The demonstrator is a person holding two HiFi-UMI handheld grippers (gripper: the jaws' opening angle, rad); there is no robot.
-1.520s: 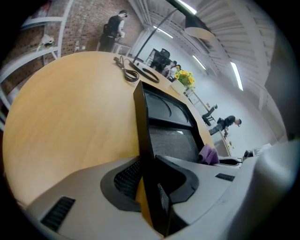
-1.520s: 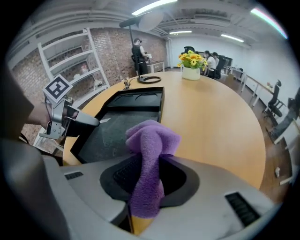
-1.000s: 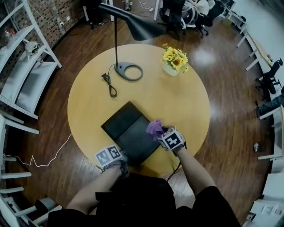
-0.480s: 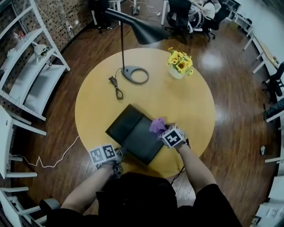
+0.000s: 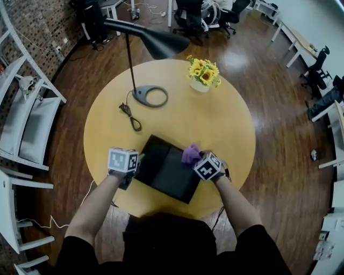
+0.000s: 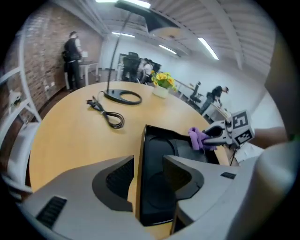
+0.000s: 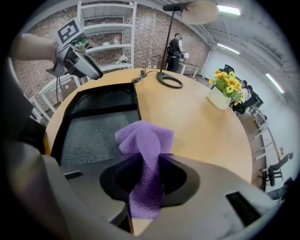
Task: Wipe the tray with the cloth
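1 round wooden desk [image 5: 215, 123] carries everything in front of you, standing on a dark plank floor [image 5: 279, 107]. White shelves [image 5: 32, 123] line your left against a brick wall [image 5: 37, 21], and office chairs [image 5: 188, 16] stand beyond the far side. On the far half of the desk stand a black lamp [image 5: 150, 96] with a ring base, a coiled cable [image 5: 130, 115] just beside that base, and a white vase [image 5: 200, 85] holding yellow flowers [image 5: 204, 71].

The black tray [image 5: 166, 169] lies flat at the near edge of the desk, turned at an angle, between your 2 hands. Its floor shows a large flat textured section and a smaller moulded recess at one end.

Your right gripper [image 7: 145, 176] is clenched on the purple cloth [image 7: 143, 140], which bunches up out of the jaws above the tray's right edge. Whether the cloth touches the tray cannot be told.

Your left gripper [image 6: 149, 161] is released: its jaws have just been opening, and the tray's left wall runs between them with a gap on either side, so the pads do not press it.
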